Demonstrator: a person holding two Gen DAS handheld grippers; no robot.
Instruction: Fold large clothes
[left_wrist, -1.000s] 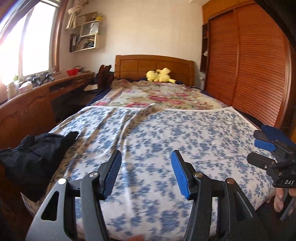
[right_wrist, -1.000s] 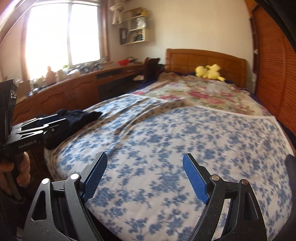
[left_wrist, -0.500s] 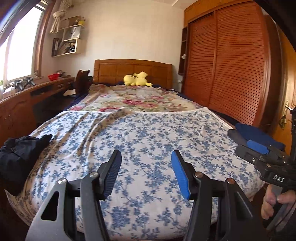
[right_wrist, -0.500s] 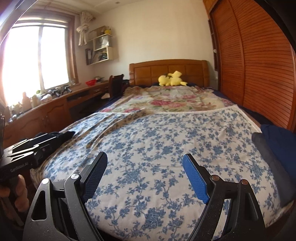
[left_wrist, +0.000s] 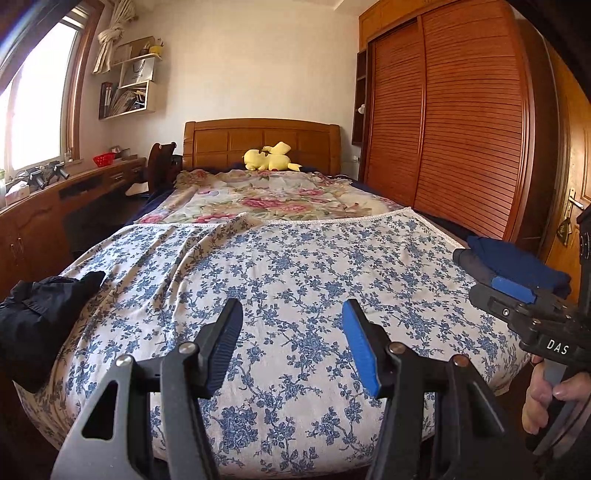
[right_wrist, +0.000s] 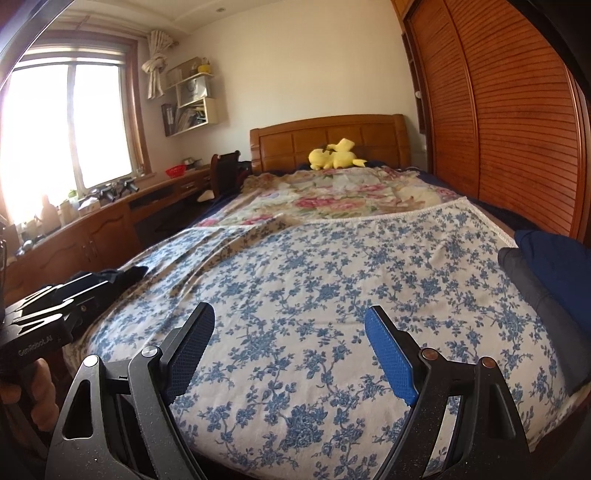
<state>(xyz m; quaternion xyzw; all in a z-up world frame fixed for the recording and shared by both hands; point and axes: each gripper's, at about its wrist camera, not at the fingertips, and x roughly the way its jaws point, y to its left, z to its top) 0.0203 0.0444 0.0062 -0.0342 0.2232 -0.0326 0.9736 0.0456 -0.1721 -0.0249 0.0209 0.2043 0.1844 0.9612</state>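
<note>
The left gripper (left_wrist: 291, 341) hangs above the near end of the bed, and its two blue-padded fingers (left_wrist: 357, 345) stand wide apart with nothing between them. The right gripper (right_wrist: 290, 349) is in the same state: its jaws are spread and they hold nothing. Both point forward along the bed toward the wooden headboard (left_wrist: 262, 142).

Directly under and ahead of both grippers lies a blue floral sheet (left_wrist: 295, 266), which covers the near half of the mattress. It is mostly flat, but on the left side ahead of the left gripper there is a long fold (left_wrist: 207, 240) that runs away toward the far edge. Neither gripper touches the sheet, as far as the views show.

To the left of the left gripper, at the edge of the bed, a black garment (left_wrist: 40, 314) lies in a loose, crumpled heap. To the right of the right gripper, near the right edge of the bed, there is a folded stack of dark clothes (right_wrist: 546, 269), with a navy blue piece on a grey one.

Beyond the blue sheet, further ahead of the grippers, a pink floral blanket (right_wrist: 332, 199) covers the far half of the bed, and a yellow plush toy (right_wrist: 334, 155) rests against the headboard. A slatted wooden wardrobe (left_wrist: 454, 122) stands on the right side, and a window (right_wrist: 62, 122) with a long wooden desk (right_wrist: 110, 221) below it is on the left.
</note>
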